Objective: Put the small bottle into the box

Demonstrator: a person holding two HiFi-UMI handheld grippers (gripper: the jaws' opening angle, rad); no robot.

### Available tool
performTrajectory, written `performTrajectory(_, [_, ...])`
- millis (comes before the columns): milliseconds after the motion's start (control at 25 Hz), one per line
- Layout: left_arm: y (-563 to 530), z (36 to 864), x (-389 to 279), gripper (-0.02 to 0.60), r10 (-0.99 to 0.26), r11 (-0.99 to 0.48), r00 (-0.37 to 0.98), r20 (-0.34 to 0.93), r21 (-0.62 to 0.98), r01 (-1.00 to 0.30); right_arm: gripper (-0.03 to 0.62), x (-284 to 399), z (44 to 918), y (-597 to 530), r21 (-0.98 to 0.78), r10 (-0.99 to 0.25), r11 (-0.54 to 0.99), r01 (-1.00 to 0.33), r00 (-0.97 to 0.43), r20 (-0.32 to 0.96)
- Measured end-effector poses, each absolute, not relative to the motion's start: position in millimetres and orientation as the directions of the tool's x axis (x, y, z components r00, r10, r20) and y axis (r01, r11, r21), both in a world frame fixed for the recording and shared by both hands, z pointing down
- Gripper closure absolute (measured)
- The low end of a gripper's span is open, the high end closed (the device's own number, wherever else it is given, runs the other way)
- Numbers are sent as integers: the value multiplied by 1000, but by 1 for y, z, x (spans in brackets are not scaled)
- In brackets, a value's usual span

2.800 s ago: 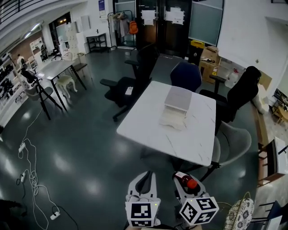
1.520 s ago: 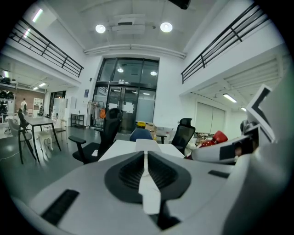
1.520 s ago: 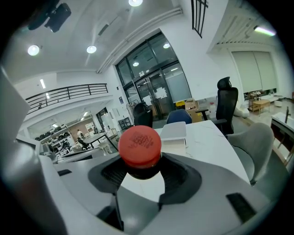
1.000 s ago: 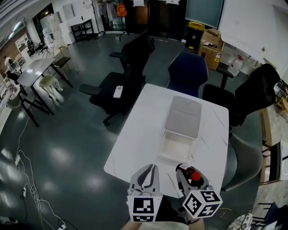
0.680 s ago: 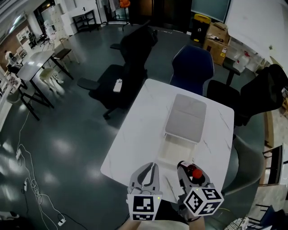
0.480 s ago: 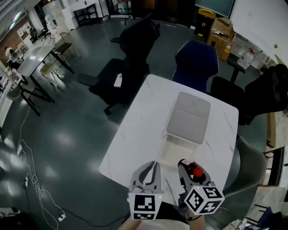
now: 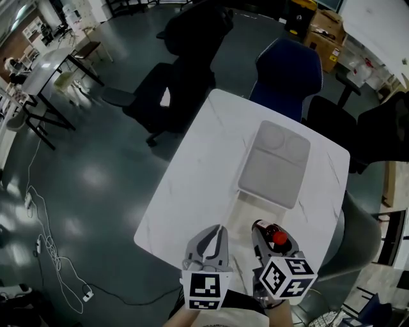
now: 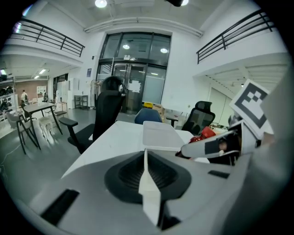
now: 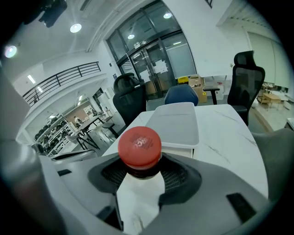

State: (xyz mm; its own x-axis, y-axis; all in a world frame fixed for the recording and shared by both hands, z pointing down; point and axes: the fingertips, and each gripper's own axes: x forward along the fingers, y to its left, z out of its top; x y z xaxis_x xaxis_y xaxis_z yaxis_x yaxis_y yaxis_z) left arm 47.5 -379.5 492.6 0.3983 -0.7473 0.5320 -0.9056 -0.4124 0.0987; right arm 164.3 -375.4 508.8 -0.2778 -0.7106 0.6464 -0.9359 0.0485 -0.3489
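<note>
The cap lettering on the small bottle (image 9: 139, 146) is unreadable.

This is an open-plan office or lab hall — a glossy dark floor (image 7: 96, 179) holds a white table (image 7: 192, 185) ringed by wheeled office chairs (image 7: 285, 67), with more desks (image 7: 37, 69) off to one side and cables (image 7: 39, 246) trailing over the floor. Tall glass doors (image 8: 131, 87), a railed upper gallery (image 8: 50, 39) and round ceiling lights (image 8: 103, 3) mark a large two-level room — cardboard boxes (image 7: 327, 25) sit by the far wall.
</note>
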Motion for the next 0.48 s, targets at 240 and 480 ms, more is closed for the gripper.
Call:
performTrajectory(240, [-388, 507, 42, 548, -741, -388, 379, 555, 107, -915, 367, 163, 529, -388, -336, -675, 56, -940, -284, 681])
performTrajectory(480, [-393, 522, 40, 548, -730, -366, 363, 579, 117, -923, 367, 162, 550, -399, -314, -634, 67, -947, -284, 719])
